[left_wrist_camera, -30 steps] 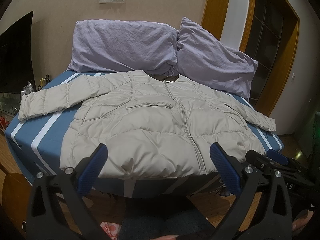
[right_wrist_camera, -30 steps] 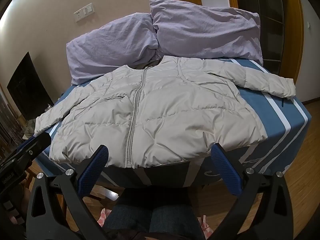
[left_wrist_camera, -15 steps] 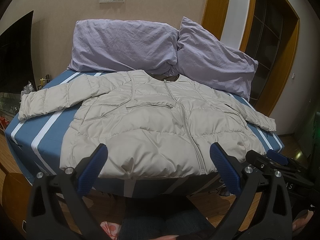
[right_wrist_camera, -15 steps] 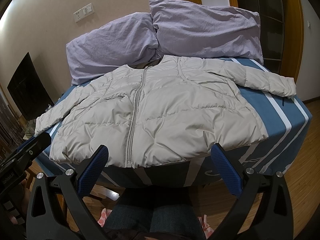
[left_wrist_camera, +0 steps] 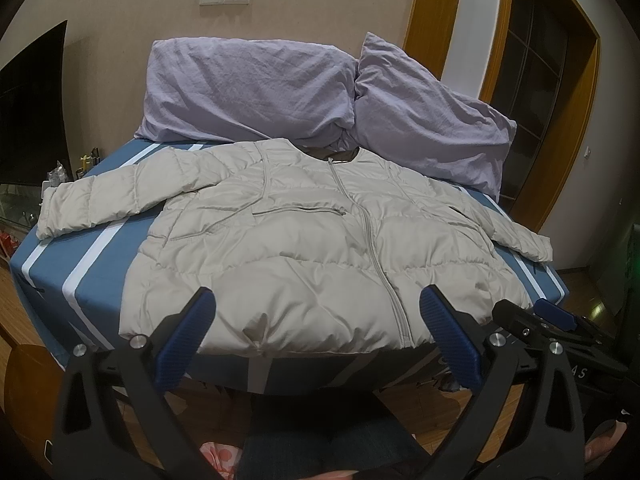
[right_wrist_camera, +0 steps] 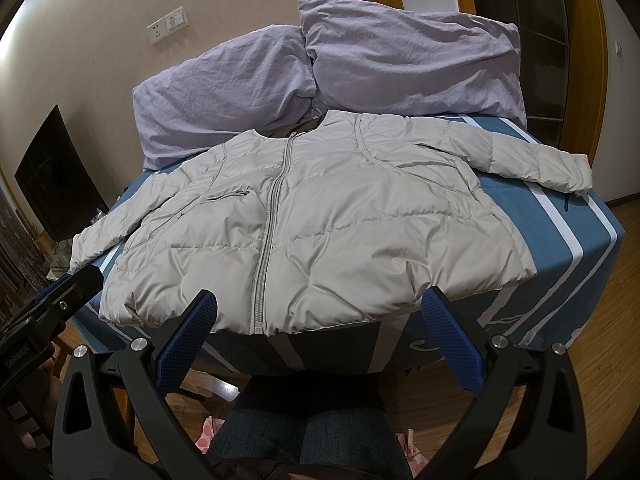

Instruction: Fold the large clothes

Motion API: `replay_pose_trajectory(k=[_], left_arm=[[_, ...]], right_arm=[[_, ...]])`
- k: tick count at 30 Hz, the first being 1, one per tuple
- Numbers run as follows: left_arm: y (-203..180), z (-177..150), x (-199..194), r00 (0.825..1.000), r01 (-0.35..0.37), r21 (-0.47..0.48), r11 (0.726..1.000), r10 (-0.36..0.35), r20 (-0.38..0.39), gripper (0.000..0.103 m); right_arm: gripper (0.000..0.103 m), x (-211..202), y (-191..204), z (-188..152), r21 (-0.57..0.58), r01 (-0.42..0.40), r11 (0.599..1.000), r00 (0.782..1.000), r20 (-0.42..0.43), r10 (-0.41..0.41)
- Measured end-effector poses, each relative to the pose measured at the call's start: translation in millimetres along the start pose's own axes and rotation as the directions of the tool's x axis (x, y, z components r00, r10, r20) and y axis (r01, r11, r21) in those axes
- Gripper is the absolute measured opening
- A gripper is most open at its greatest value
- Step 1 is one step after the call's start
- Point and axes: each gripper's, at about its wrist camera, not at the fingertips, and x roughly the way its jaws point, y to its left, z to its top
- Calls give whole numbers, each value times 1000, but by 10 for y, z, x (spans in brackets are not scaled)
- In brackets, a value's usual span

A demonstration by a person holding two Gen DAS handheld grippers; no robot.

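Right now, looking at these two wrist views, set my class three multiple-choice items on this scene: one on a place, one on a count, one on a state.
1. Where does the jacket lie?
A. on the floor
B. flat on the bed
C. on a chair

2. How many pillows are behind it?
A. one
B. two
C. four

3. How is the zipper?
A. closed
B. fully open
C. torn off

Key:
1 B, it is spread over the striped blue cover.
2 B, two lilac pillows lean at the wall.
3 A, the front panels meet along its whole length.

Both the left gripper and right gripper hang open, clear of the hem.
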Motion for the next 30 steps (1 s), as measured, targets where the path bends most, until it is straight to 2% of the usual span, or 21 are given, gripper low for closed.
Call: replay_pose_trajectory(k=[30], left_arm=[[6, 4, 10, 1000, -2, -2, 1000, 2, -2, 101]], right_arm=[[102, 21, -14, -1, 4, -1, 1000, 1000, -3, 1]])
